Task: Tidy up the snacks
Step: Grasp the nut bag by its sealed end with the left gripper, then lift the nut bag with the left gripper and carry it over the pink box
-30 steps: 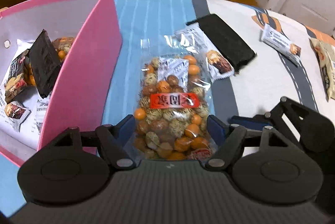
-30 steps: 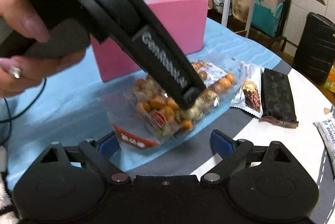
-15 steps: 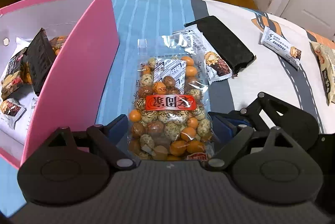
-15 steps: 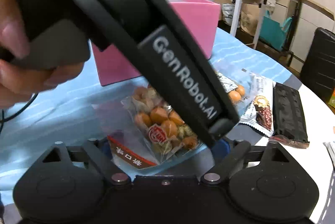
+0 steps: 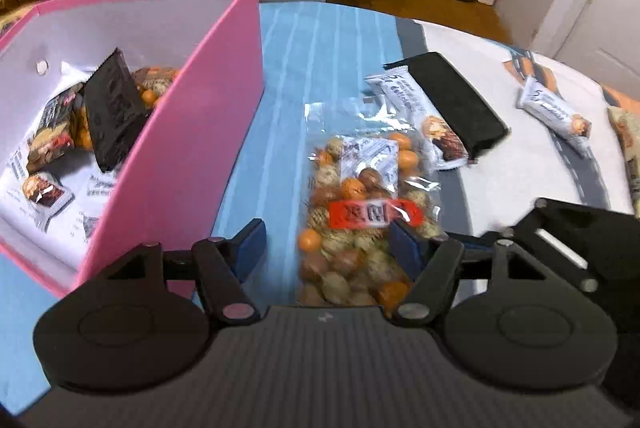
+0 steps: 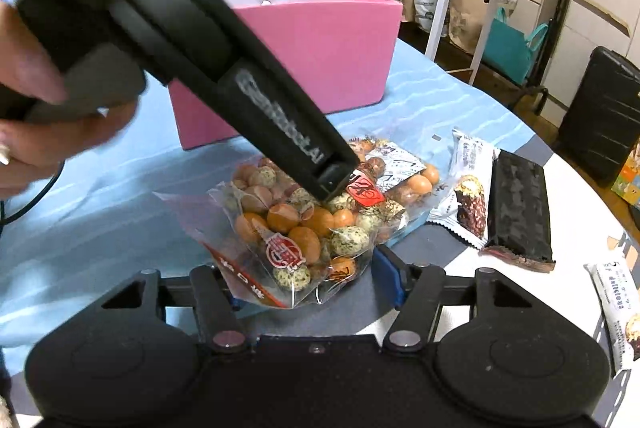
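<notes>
Bag of nuts (image 6: pixel 304 228) half behind left gripper (image 6: pixel 332 184)

The box (image 5: pixel 192 132) is pink outside and white inside. The cloth (image 5: pixel 320 68) under it is light blue with pale stripes at twelve o'clock, then turns to a grey band and white toward three o'clock, where a grey road pattern and orange patches show. The clear bag (image 5: pixel 360 212) holds orange, brown and speckled cream balls and bears a red label with white characters. At two o'clock of it lies a white wrapper (image 5: pixel 424 120) printed with a brown chocolate piece, beside a plain black packet (image 5: pixel 456 104). Both grippers are black with blue pads (image 5: pixel 404 248).
</notes>
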Demonstrator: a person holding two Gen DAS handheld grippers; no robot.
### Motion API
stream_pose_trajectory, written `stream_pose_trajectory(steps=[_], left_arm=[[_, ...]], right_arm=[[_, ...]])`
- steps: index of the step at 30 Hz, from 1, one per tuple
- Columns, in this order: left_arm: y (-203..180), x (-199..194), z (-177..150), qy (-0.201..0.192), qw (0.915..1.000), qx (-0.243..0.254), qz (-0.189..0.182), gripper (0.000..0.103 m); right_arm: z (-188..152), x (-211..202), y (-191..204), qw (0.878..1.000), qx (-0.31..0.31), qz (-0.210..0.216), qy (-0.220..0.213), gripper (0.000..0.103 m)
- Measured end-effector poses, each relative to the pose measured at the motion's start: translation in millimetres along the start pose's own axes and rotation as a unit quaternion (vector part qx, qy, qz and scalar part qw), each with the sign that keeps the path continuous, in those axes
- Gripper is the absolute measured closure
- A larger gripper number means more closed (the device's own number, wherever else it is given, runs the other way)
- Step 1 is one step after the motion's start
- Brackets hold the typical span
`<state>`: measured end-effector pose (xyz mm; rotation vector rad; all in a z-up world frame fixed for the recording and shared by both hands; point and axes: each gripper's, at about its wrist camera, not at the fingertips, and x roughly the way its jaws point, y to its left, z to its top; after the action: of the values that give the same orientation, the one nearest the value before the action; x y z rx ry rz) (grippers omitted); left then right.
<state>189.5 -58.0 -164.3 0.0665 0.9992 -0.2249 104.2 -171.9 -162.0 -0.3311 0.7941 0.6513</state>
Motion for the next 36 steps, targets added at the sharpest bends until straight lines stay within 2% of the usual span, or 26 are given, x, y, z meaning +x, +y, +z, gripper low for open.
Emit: stream_pose_trajectory(steps=[3, 5, 7, 12, 17, 23, 36], left_arm=[[2.0, 3.3, 1.1, 0.001, 0.9999, -0.012, -0.005, 0.035], [7.9, 4.6, 1.5, 0.017, 0.9986, -0.031, -0.038, 0.038], [16.7, 10.6, -0.5, 0.044, 0.9929, -0.073, -0.083, 0.039], [29.8, 21.1, -5.2, 0.056, 0.9852, -0.117, -0.112, 0.038], [19.4, 20.3, -9.8, 0.042, 0.9889, -0.104, -0.098, 0.039], [14.5, 11.0, -8.6, 0.039, 0.991, -0.089, -0.092, 0.04], [11.7, -7.1, -14.0, 0.062, 0.9926, -0.058, -0.088, 0.039]], right_arm=[[-3.7, 1.1, -1.4, 1.0, -0.001, 0.001, -0.004, 0.038], [-3.7, 0.1, -2.1, 1.0, 0.001, 0.005, -0.003, 0.037], [-2.8, 2.8, -4.5, 1.0, 0.004, 0.008, -0.004, 0.036], [-8.6, 4.5, -6.4, 1.0, 0.017, 0.012, -0.014, 0.034], [-8.1, 7.3, -3.9, 1.0, 0.019, 0.009, -0.016, 0.03], [0.9, 5.8, -2.5, 1.0, 0.028, 0.011, 0.004, 0.03], [18.1, -0.3, 5.4, 0.996, 0.059, 0.031, 0.054, 0.03]])
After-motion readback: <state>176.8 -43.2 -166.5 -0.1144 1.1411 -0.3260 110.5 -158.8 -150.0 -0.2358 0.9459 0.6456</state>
